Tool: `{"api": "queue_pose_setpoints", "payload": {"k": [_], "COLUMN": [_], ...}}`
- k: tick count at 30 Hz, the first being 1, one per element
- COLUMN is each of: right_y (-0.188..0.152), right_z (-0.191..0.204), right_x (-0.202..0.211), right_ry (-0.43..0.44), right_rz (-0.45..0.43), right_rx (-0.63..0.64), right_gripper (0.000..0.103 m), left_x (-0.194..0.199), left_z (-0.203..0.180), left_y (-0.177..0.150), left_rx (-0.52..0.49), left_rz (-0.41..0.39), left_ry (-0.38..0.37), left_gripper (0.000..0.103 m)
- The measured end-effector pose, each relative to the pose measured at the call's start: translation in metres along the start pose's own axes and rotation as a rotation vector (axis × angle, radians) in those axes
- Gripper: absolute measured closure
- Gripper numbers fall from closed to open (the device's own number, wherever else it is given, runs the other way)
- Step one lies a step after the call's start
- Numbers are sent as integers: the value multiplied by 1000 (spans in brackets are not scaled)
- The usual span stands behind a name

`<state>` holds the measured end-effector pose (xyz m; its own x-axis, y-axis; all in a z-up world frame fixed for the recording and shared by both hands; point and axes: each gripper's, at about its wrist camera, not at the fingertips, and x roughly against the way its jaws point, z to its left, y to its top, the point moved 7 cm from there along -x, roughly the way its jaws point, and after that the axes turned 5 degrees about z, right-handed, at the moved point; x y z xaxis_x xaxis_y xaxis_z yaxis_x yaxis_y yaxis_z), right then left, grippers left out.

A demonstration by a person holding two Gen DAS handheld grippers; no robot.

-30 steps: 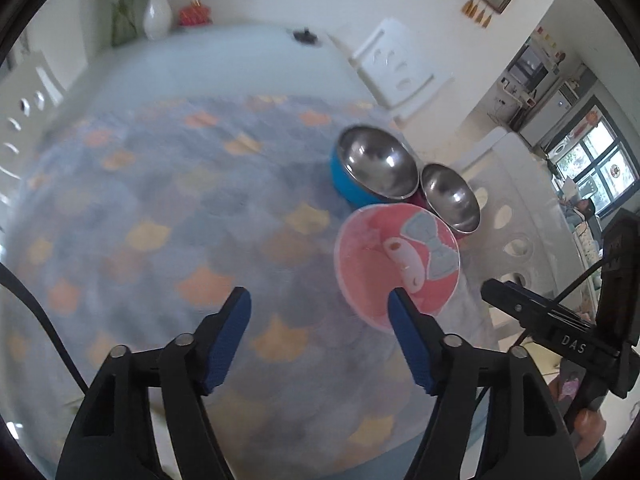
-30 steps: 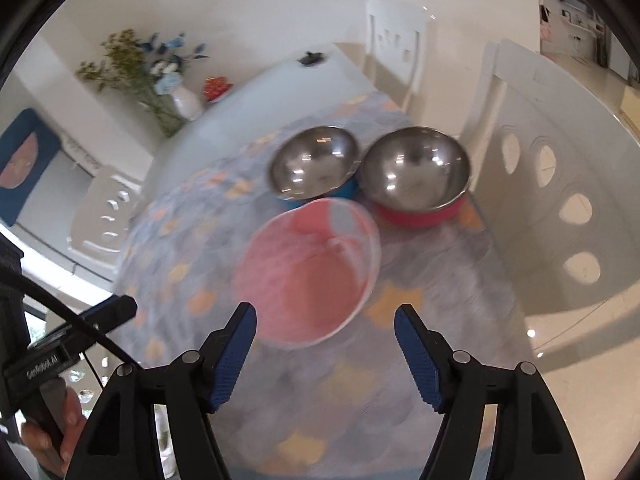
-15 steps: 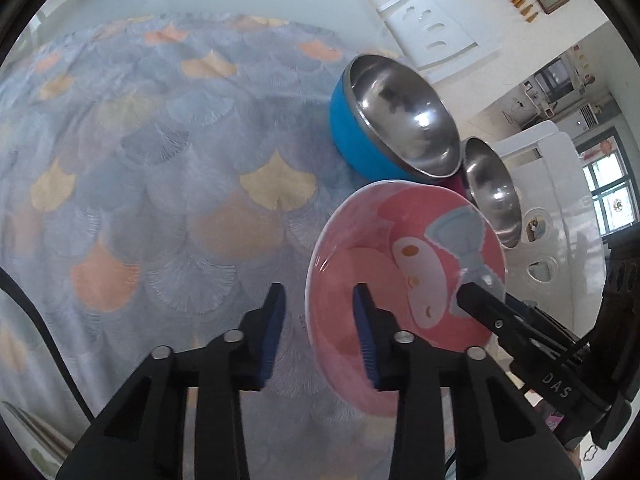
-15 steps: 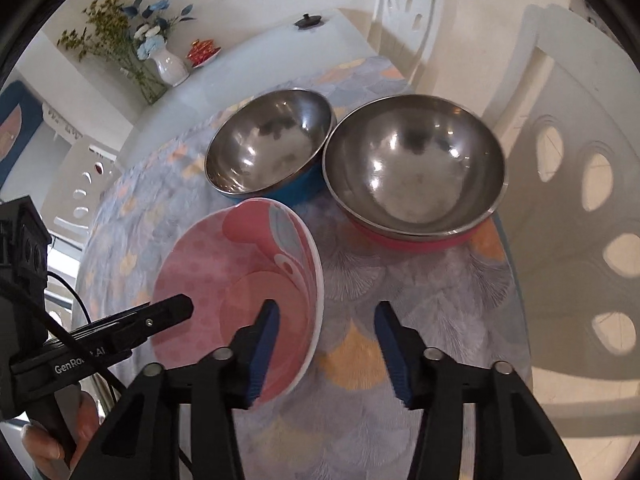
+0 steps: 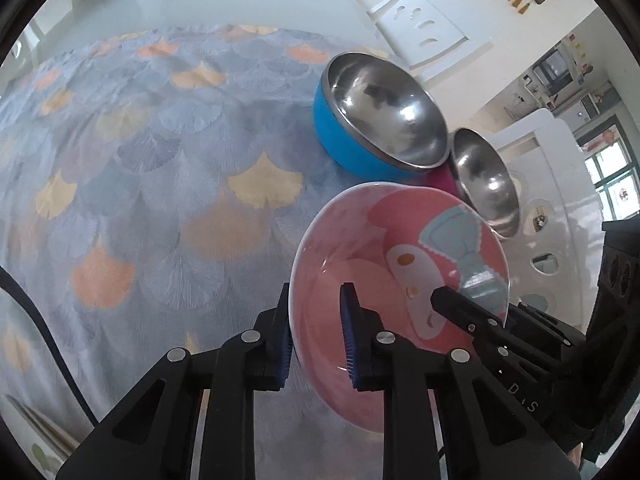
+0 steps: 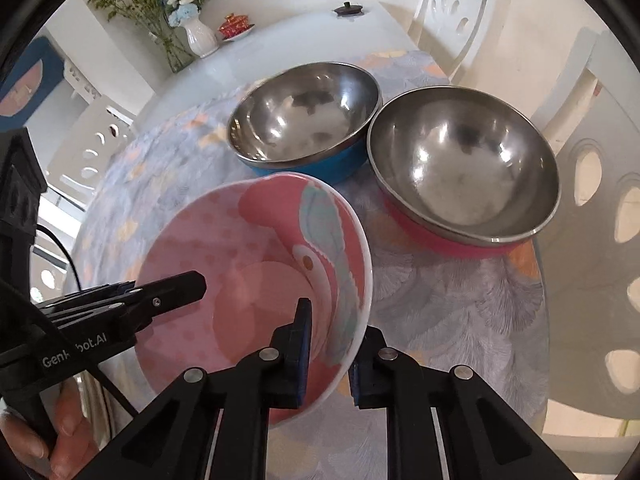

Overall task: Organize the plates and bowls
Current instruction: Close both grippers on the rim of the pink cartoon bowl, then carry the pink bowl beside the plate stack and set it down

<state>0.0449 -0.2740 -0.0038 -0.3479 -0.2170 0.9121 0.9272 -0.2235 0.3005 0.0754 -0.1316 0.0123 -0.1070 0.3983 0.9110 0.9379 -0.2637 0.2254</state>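
Note:
A pink plate point(image 5: 400, 240) with a cartoon print lies on the patterned tablecloth point(image 5: 160, 160), in front of two steel-lined bowls. My left gripper point(image 5: 316, 300) has the plate's left rim between its blue pads; its jaws are closing and both pads touch the rim. In the right wrist view the same pink plate point(image 6: 248, 248) has its right rim pinched by my right gripper point(image 6: 332, 332), which is shut on it. The blue bowl point(image 6: 304, 128) and the pink-red bowl point(image 6: 460, 160) stand side by side, touching, just beyond the plate.
White chairs point(image 6: 460, 4) ring the round table. A vase of flowers point(image 6: 200, 36), a small red dish point(image 6: 236, 26) and a black lid point(image 6: 348, 9) sit at the far side. The table's edge runs close on the right, by a chair back point(image 6: 600, 200).
Both grippers came down onto the pink plate from above. Their jaws went from wide open to closed on opposite sides of its rim.

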Motion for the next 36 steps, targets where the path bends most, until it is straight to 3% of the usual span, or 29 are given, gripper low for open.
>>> {"api": "queue_pose_setpoints", "payload": {"k": [9, 17, 25, 36], "right_y": [-26, -64, -121, -133], "right_z": [33, 65, 76, 72], "right_x": [38, 56, 25, 13], "right_ry": [11, 12, 7, 36], "right_rz": [14, 79, 238, 298], "right_rx": [22, 84, 95, 77], "right_gripper": [88, 88, 87, 87], "left_x": [51, 79, 50, 34], "left_z": [3, 13, 32, 37], "left_y": [-31, -81, -136, -156], "left_rx": [30, 52, 113, 121], "left_rz": [-70, -67, 32, 102], "left_ry": [11, 20, 28, -4], "left_gripper": [85, 85, 85, 85]}}
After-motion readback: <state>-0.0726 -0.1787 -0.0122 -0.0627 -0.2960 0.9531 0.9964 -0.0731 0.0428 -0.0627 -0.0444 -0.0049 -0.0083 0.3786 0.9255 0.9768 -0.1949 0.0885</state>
